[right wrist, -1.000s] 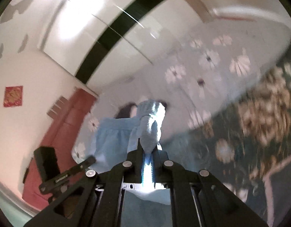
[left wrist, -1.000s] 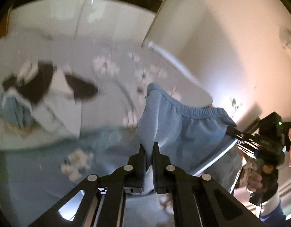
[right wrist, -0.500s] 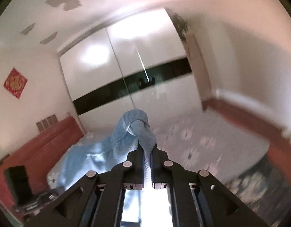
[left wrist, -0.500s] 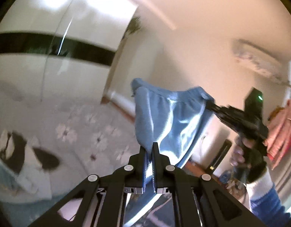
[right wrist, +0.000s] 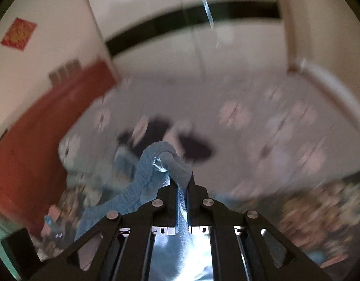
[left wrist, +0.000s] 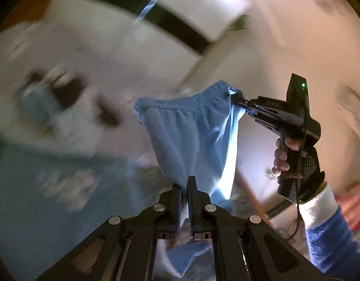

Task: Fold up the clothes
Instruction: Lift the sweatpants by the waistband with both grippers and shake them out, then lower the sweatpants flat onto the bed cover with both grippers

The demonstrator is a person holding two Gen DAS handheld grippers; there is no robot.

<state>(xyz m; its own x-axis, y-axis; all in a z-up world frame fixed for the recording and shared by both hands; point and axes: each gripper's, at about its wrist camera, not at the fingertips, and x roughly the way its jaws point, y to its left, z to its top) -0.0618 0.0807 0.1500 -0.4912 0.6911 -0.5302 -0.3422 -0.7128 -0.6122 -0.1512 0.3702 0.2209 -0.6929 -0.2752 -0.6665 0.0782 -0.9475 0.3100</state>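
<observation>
**Blue shorts held up between two grippers above a flowered bed**

The left gripper (left wrist: 185,186) is pinching the light blue shorts (left wrist: 191,135) with its fingers closed almost fully together, a fold of cloth caught between them. The right gripper (right wrist: 181,182) is likewise clamping the elastic waistband (right wrist: 142,180), its fingers nearly touching around the bunched fabric. In the left wrist view the right gripper (left wrist: 238,99) is gripping the far right corner of the waistband, and a hand (left wrist: 281,157) in a white cuff and blue sleeve (left wrist: 325,229) is holding its handle. The shorts are hanging in the air between the two grippers, waistband up, well above the bed.

No container is showing in either view.

Below, a bed (right wrist: 262,107) with a pale, flower-printed cover is lying blurred. A heap of dark and white clothes (right wrist: 180,140) is resting on it, far from the grippers, with a bluish garment (left wrist: 37,107) just beside the heap. A red headboard (right wrist: 51,126) is standing at the left. At the far side a white wardrobe (right wrist: 180,46) with a black band is filling the wall, and a red square decoration (right wrist: 18,34) is hanging on the left wall.
</observation>
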